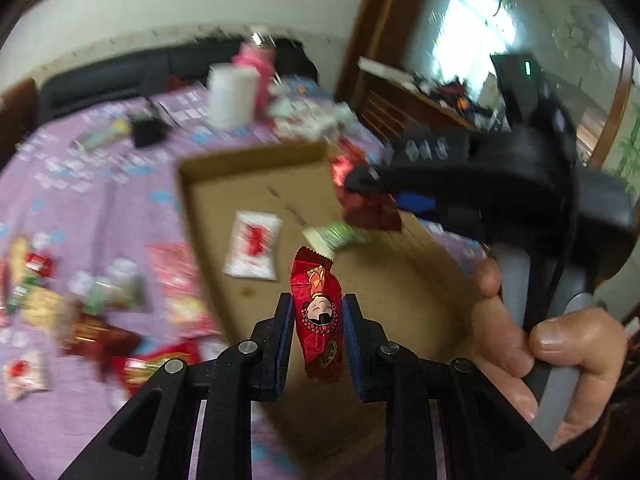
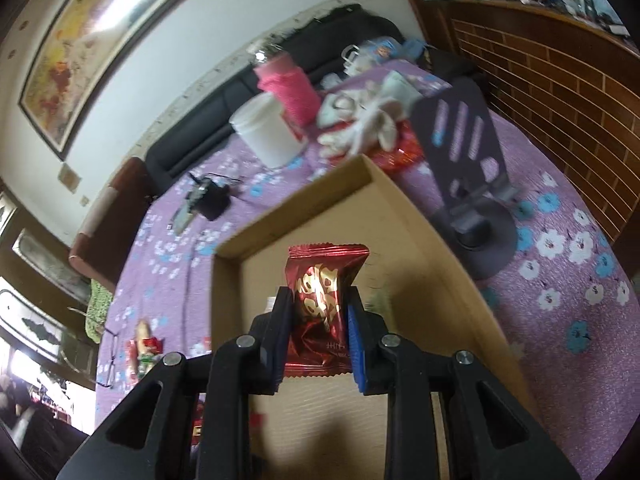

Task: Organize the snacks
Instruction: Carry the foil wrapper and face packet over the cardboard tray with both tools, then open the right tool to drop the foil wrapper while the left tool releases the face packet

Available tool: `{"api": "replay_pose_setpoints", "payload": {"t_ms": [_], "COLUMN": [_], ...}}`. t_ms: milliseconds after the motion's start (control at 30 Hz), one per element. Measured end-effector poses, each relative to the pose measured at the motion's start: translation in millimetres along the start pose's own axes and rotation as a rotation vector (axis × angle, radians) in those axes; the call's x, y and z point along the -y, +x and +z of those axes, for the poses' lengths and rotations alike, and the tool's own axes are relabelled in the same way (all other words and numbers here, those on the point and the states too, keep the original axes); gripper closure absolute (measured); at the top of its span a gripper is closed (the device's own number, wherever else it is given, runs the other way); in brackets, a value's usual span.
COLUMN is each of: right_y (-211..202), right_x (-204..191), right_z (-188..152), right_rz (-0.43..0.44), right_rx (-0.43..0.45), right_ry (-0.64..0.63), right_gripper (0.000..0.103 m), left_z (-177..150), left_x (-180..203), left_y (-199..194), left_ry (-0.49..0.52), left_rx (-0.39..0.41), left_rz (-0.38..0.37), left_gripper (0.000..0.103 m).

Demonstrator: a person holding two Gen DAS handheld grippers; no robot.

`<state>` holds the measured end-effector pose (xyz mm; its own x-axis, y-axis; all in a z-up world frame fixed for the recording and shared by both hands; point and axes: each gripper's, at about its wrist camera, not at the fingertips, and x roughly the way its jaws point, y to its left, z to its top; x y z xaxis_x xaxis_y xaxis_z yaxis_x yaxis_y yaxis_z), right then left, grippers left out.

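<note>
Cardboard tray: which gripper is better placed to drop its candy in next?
Probably the right. The right gripper, shut on a dark red candy, hangs over the cardboard tray floor. The left gripper holds a red cartoon candy nearer the tray's front edge.

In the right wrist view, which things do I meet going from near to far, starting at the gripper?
right gripper → dark red snack packet → cardboard tray → white jar → pink container → black sofa
</note>
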<state>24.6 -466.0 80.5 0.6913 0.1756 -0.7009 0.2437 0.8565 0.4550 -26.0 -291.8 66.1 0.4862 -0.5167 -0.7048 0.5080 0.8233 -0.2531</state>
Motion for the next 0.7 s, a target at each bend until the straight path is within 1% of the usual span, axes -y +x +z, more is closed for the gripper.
{"api": "replay_pose_setpoints", "payload": {"t_ms": [33, 100, 267, 333, 500, 700], "right_y": [2, 8, 17, 21, 28, 28], "right_x": [2, 2, -6, -9, -14, -20], "right_z": [-1, -2, -7, -9, -14, -18], "right_rz": [-0.008, -0.029, -0.046, -0.053, -0.037, -0.029], "right_rx": [-0.008, -0.024, -0.052, -0.063, -0.095, -0.105], "right_ry": [0.001, -0.005, -0.040, -0.053, -0.077, -0.098], "right_gripper": [0.078, 0.078, 0.078, 0.078, 0.078, 0.078], "left_z": [-1, -5, -11, -13, -14, -14], "left_x": [2, 5, 4, 3, 4, 0], "left_y": [8, 16, 27, 27, 27, 28], "left_ry": [0.003, 0.020, 0.031, 0.032, 0.031, 0.019], "left_rx": [-0.019, -0.039, -0.072, -0.077, -0.074, -0.075], "left_rz": [-0.011, -0.011, -0.017, -0.017, -0.003, 0.005], "left_gripper": [0.079, 0.079, 0.079, 0.079, 0.079, 0.079]}}
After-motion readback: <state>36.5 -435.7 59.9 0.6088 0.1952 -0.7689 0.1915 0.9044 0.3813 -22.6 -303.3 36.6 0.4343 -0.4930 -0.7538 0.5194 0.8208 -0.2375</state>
